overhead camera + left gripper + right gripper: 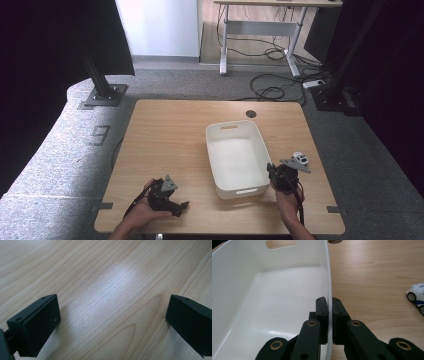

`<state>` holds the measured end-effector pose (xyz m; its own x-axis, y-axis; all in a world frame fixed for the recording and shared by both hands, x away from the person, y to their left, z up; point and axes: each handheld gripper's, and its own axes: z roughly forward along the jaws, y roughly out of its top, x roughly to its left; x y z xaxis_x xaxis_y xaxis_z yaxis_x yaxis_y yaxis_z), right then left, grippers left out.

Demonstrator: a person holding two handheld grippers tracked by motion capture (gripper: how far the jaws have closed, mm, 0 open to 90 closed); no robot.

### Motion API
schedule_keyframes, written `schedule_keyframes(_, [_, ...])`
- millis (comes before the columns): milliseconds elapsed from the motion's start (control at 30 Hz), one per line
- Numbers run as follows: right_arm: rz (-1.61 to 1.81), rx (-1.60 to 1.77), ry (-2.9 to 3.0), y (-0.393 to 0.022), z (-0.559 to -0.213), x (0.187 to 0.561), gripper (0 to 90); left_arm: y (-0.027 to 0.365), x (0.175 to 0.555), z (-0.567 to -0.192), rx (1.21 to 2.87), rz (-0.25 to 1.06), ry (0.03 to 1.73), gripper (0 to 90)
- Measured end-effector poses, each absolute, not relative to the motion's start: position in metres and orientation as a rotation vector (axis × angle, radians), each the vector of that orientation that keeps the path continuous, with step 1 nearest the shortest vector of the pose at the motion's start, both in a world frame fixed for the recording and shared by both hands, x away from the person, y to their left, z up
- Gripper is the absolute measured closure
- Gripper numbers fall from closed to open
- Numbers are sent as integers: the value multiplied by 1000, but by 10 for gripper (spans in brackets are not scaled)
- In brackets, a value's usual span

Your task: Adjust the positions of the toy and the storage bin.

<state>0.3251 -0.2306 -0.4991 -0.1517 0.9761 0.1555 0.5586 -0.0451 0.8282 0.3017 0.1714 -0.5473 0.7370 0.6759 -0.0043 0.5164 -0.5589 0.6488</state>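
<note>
The white bin (235, 157) stood empty on the bench (165, 135), right of centre and reaching toward the near edge, so the work looked barely begun: a grip on the bin was made, but any shifting or filling of it seemed yet to come. The right hand-held gripper (330, 315) was clamped on the bin's right wall near its near right corner, one jaw inside and one outside, pads pressed to the thin plastic. The left hand-held gripper (172, 200) lay low by the near left corner of the bench, its jaws wide apart over bare wood with nothing between them. A small white toy car (300, 158) sat near the bench's right edge, just beside the right hand and outside the bin. The bench was pale wood with a round cable hole at its far edge; around it lay grey carpet, black curtains, a second desk and loose cables on the floor
</note>
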Motion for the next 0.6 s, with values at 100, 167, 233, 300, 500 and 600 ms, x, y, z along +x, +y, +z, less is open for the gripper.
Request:
schedule_keyframes(100, [1104, 1621, 1737, -229, -499, 327, 857, 171, 302, -547, 2294, 324, 895, 0])
schedule_keyframes(167, [1103, 1618, 1736, -228, -500, 327, 855, 171, 302, -547, 2294, 324, 895, 0])
schedule_keyframes(233, [1104, 1616, 1737, -228, -500, 327, 854, 171, 302, -547, 2294, 324, 895, 0])
schedule_keyframes(300, [1107, 1612, 1736, -229, -500, 327, 847, 171, 302, -547, 2294, 325, 896, 0])
schedule_keyframes(500, [1089, 1588, 1741, -228, -500, 327, 833, 171, 302, -547, 2294, 325, 895, 0])
schedule_keyframes(600, [1096, 1593, 1746, -229, -500, 327, 812, 171, 302, -547, 2294, 325, 895, 0])
